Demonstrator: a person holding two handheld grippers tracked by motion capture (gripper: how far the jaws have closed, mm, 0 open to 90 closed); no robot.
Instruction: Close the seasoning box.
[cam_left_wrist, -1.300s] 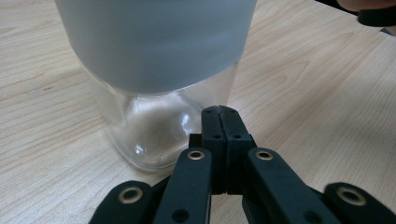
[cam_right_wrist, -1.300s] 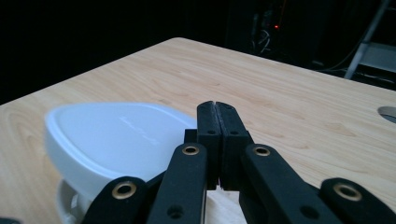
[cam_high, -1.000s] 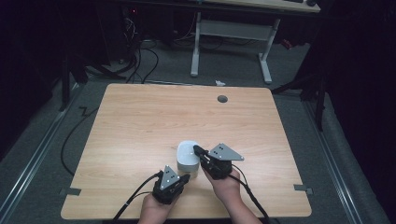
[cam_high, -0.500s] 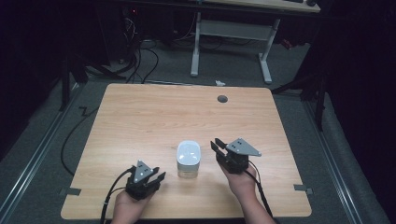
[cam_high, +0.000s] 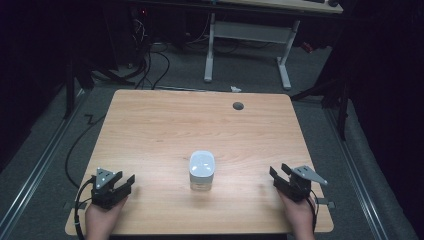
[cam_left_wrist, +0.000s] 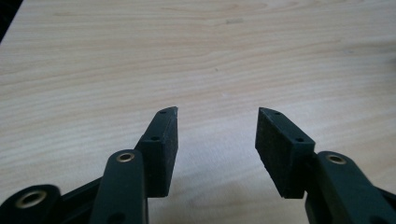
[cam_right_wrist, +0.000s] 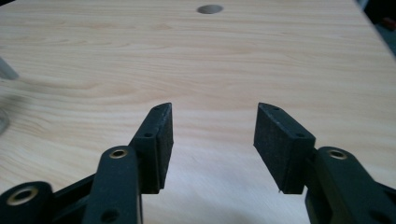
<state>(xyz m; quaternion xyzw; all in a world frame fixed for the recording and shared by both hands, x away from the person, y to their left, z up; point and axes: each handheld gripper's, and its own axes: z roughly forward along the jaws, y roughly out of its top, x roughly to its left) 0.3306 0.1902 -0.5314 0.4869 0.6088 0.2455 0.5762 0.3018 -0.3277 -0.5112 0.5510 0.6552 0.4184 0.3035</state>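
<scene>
**Jar left standing between two spread grippers**

While the white-lidded jar stands upright mid-table, the left gripper and right gripper are held well apart from it, their jaws just opened wide, nothing between them.

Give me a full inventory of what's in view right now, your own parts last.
container: 1, clear body with white lid, upright, near middle of the table toward the person's edge, apart from both grippers
table: 1, light wood, centre of the high view
cable hole: 1, dark, round, in the tabletop near its far edge
desk frame: 1, white legs, on the floor beyond the table
floor cables: several, black, far left behind the table
left gripper: 1, black with grey plate, near left corner, jaws have just been opening, nothing between them
right gripper: 1, black with grey plate, near right corner, jaws have just been opening, nothing between them
hands: 2, at the near edge
</scene>
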